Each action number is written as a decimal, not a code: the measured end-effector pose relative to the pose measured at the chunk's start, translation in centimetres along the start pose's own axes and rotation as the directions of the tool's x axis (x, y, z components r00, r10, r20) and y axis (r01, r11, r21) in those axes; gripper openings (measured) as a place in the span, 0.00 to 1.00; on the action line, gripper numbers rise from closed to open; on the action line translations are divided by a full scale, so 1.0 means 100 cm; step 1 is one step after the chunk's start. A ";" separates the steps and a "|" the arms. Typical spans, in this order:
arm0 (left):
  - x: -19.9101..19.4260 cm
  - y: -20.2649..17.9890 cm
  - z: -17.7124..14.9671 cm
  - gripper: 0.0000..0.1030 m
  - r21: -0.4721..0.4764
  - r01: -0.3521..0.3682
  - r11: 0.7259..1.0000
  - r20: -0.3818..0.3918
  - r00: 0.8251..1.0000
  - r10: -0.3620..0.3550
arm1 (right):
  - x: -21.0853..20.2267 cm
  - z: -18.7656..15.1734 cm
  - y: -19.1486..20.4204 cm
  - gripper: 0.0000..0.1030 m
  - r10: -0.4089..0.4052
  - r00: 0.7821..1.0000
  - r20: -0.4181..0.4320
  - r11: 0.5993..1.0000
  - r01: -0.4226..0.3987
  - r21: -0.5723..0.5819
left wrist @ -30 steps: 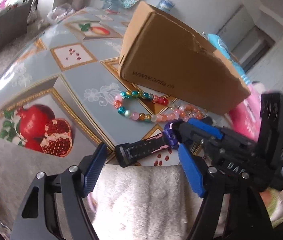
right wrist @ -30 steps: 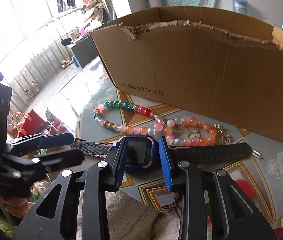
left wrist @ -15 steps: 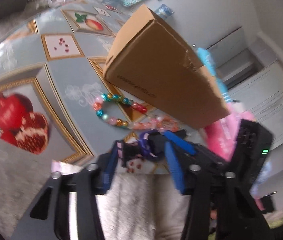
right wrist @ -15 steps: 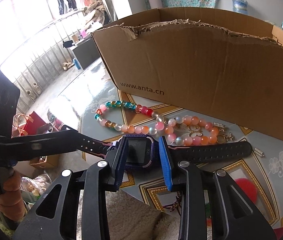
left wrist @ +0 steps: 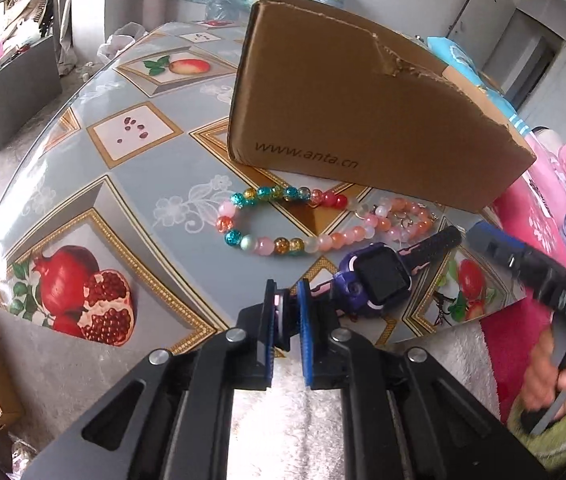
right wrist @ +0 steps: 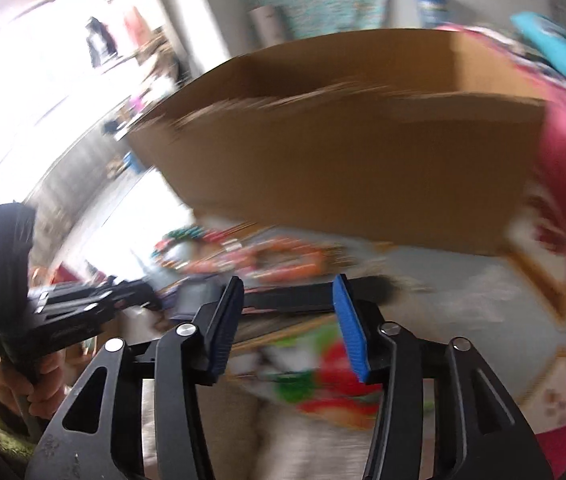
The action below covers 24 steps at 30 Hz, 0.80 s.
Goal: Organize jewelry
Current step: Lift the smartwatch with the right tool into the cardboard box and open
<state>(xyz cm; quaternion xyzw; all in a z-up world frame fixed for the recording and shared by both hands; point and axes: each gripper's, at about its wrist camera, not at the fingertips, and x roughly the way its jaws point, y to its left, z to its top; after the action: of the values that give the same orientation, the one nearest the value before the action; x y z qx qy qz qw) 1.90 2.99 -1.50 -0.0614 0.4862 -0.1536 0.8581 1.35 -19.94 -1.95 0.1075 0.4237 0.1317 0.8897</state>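
A purple smartwatch (left wrist: 379, 276) with a black and pink strap lies near the table's front edge. My left gripper (left wrist: 287, 294) is closing, and its blue pads pinch the near end of the strap. Just beyond it lies a bracelet of coloured beads (left wrist: 267, 216), joined to a pink and orange bead string (left wrist: 395, 220). A torn cardboard box (left wrist: 363, 100) stands behind them. My right gripper (right wrist: 288, 280) is opening and has nothing between its pads. The black strap (right wrist: 291, 300) lies just beyond them. The right wrist view is blurred.
The table (left wrist: 131, 184) has a glossy cloth printed with fruit. A white fluffy cover (left wrist: 283, 420) hangs over its near edge. Pink fabric (left wrist: 531, 220) lies to the right of the box. A hand (left wrist: 551, 376) holds the right gripper's handle at the far right.
My left gripper has gone from wide open to pinching the strap end. My right gripper has let go of the watch body, opened and swung away to the right.
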 end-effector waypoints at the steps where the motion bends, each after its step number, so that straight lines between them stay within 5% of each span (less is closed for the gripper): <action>1: 0.003 0.001 0.003 0.09 0.001 0.002 1.000 -0.002 1.000 -0.002 | 0.001 0.003 -0.009 0.50 -0.015 1.000 -0.004 1.000 0.015 0.022; 8: 0.008 0.005 0.010 0.09 -0.002 0.013 1.000 -0.007 1.000 -0.013 | 0.016 0.015 -0.036 0.56 -0.005 0.998 -0.061 0.995 0.011 0.095; 13: 0.008 0.008 0.010 0.09 -0.006 0.027 1.000 -0.007 1.000 -0.027 | 0.002 0.022 -0.026 0.62 0.010 1.000 -0.023 0.999 -0.008 0.043; 24: 0.011 0.009 0.013 0.09 0.003 0.038 0.999 -0.005 0.999 -0.038 | 0.024 0.017 -0.016 0.63 0.026 0.992 -0.123 0.999 -0.021 0.046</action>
<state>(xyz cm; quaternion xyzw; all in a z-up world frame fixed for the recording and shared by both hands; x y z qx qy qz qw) 3.75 3.45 -1.97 -0.0687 0.4866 -0.1707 0.8540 4.35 -20.84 -3.17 0.1242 0.4794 0.1391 0.8575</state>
